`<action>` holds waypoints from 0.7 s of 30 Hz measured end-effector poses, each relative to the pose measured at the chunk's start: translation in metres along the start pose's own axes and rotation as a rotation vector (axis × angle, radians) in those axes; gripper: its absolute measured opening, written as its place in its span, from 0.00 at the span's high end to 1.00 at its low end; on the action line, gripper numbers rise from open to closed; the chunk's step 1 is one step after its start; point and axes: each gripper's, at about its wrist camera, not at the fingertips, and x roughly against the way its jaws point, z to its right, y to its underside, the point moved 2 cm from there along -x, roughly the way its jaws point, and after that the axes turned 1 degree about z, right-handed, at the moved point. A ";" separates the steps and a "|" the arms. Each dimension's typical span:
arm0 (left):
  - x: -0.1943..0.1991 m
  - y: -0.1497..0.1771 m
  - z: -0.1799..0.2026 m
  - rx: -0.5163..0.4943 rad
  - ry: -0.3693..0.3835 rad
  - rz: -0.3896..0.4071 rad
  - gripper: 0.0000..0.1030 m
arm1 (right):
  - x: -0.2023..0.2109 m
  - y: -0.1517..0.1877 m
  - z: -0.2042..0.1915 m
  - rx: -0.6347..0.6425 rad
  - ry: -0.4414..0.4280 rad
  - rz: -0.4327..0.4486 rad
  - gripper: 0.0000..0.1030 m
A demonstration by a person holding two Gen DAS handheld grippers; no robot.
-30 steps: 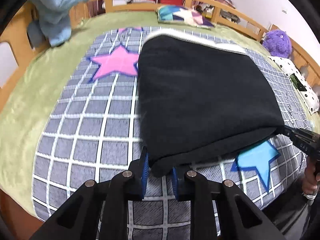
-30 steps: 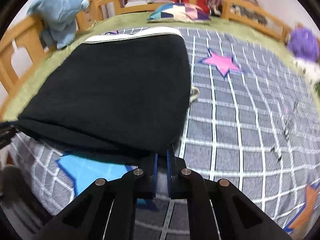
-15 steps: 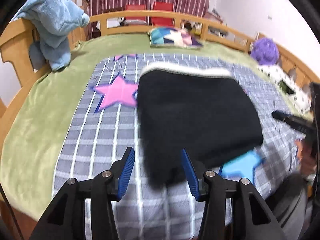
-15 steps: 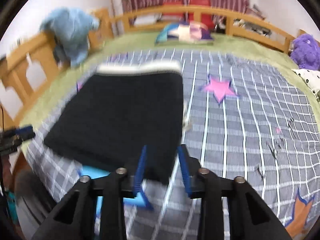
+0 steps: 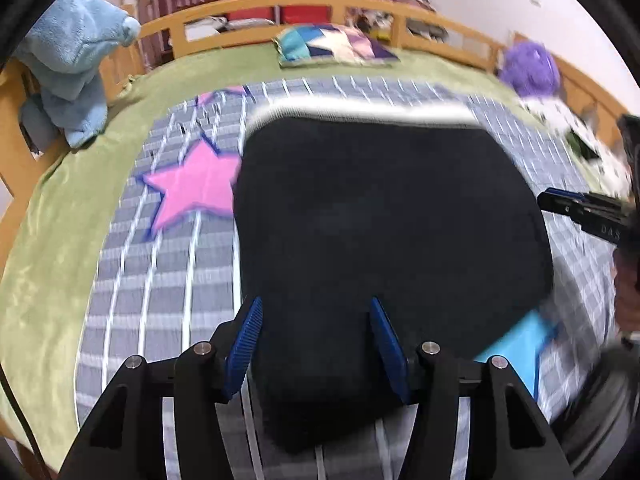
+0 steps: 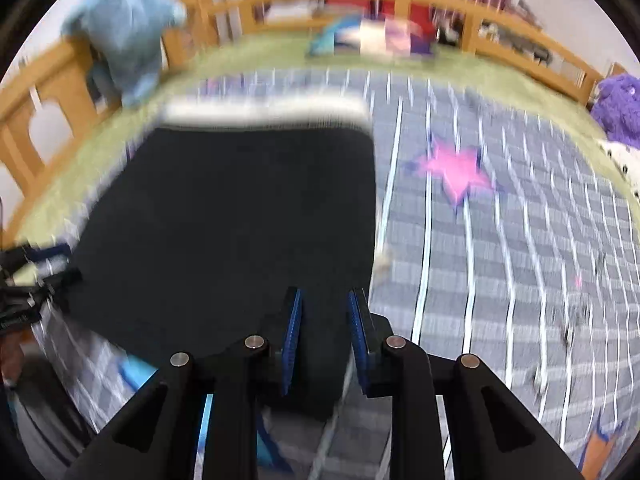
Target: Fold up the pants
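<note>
The black pants (image 5: 384, 216) lie folded into a rectangle on the grey checked blanket (image 5: 160, 280), white waistband at the far edge. My left gripper (image 5: 316, 340) is open, its blue fingers straddling the near left corner of the fold without gripping. In the right wrist view the pants (image 6: 240, 216) fill the left half. My right gripper (image 6: 324, 336) is open over their near right corner. The right gripper also shows at the right edge of the left wrist view (image 5: 576, 208).
A wooden bed rail (image 5: 360, 4) rings the bed. A blue plush toy (image 5: 76, 64) hangs on the left rail, a patchwork pillow (image 5: 336, 46) lies at the far end, a purple plush (image 5: 528, 68) sits at the right. Green sheet (image 5: 44, 248) borders the blanket.
Both grippers have opened and let go of the pants' near edge, which now lies on the blanket. Both have lifted and moved forward over the fold.
</note>
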 end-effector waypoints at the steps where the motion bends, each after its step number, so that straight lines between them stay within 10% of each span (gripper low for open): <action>1: -0.006 -0.017 -0.001 0.006 -0.020 0.017 0.47 | -0.004 -0.010 0.000 0.000 0.001 0.025 0.70; 9: -0.065 -0.116 -0.002 0.055 -0.027 0.114 0.40 | -0.073 -0.090 -0.013 -0.022 -0.037 0.125 0.69; 12: -0.122 -0.118 -0.003 -0.010 -0.167 -0.001 0.33 | -0.121 -0.084 -0.002 -0.005 0.035 0.043 0.68; 21: -0.133 -0.113 -0.027 0.144 -0.046 -0.030 0.29 | -0.126 -0.085 0.012 -0.075 0.026 0.028 0.69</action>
